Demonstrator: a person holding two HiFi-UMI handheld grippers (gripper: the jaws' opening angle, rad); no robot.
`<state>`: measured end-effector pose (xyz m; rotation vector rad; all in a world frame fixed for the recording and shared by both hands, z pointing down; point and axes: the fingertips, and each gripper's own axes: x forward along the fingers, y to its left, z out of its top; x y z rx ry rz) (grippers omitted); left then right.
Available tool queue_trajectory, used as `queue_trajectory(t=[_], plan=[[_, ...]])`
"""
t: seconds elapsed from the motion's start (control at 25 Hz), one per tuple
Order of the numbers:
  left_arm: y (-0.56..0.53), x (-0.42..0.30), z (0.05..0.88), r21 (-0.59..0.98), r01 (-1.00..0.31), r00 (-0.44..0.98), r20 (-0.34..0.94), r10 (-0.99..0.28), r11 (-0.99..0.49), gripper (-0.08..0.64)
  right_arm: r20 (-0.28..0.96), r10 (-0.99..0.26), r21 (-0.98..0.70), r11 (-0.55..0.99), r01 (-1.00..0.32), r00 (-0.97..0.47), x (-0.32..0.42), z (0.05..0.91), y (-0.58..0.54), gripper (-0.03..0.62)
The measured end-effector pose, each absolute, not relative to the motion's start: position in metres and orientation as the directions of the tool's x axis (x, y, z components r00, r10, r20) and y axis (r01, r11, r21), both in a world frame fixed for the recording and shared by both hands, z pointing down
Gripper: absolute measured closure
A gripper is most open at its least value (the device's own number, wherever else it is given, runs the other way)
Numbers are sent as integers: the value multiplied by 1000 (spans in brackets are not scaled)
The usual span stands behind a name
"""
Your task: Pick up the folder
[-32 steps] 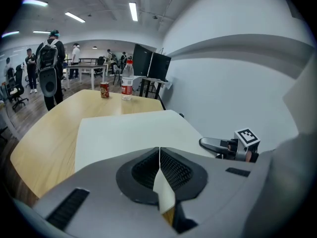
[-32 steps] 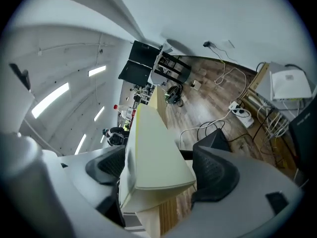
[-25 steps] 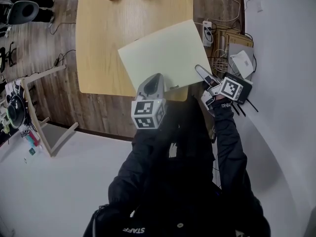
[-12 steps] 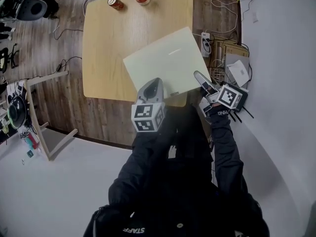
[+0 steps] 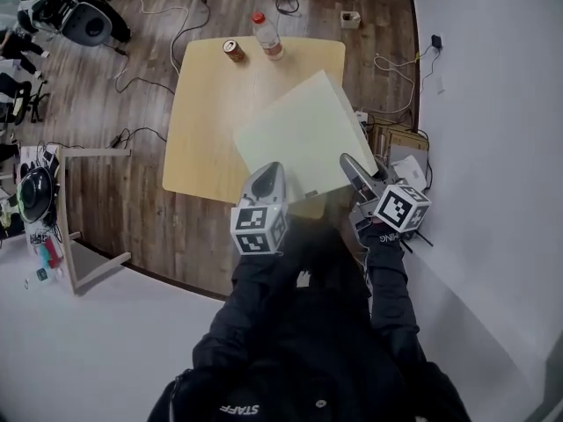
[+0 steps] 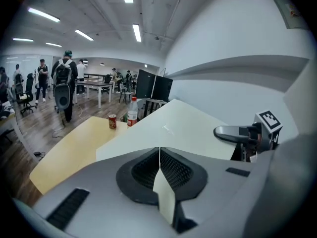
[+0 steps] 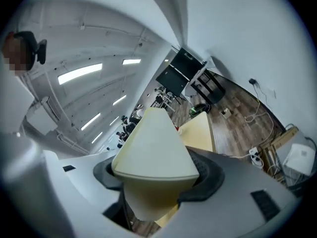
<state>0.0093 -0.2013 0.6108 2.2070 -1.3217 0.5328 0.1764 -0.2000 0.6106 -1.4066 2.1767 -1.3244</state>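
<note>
A pale yellow-green folder (image 5: 299, 134) hangs tilted above the light wooden table (image 5: 202, 121), held at its near edge. My left gripper (image 5: 273, 174) is shut on that edge, and the sheet shows pinched edge-on between its pads (image 6: 159, 170). My right gripper (image 5: 349, 162) holds the folder's near right corner; its jaws are closing with the folder (image 7: 153, 148) wedged between them (image 7: 158, 187). In the left gripper view the folder (image 6: 183, 128) stretches away, with the right gripper (image 6: 223, 132) at its right edge.
A drinks can (image 5: 234, 50) and a plastic bottle (image 5: 266, 33) stand at the table's far edge. A wooden frame (image 5: 79, 209) stands on the floor at left. A power strip, boxes and cables (image 5: 409, 170) lie along the white wall at right. People stand far off.
Both grippers have risen with the folder, which has come up off the table and tilted. The right gripper has rolled and its jaws have narrowed onto the corner.
</note>
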Motion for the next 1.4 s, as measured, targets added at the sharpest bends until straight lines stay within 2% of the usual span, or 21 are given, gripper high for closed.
queue_trajectory(t=[0.2, 0.64, 1.08, 1.4], plan=[[-198, 0, 553, 207, -909, 416, 505, -756, -362, 525, 282, -806, -659, 232, -716, -520, 153, 535, -202, 299], [-195, -45, 465, 167, -942, 333, 386, -860, -290, 525, 273, -787, -426, 416, -803, -553, 88, 431, -207, 301], [-201, -88, 412, 148, -941, 334, 274, -902, -304, 525, 263, -829, -129, 476, -870, -493, 24, 368, -199, 301], [-212, -112, 395, 147, -940, 334, 238, -912, -307, 525, 252, -847, -53, 470, -881, -468, 10, 347, -204, 301]])
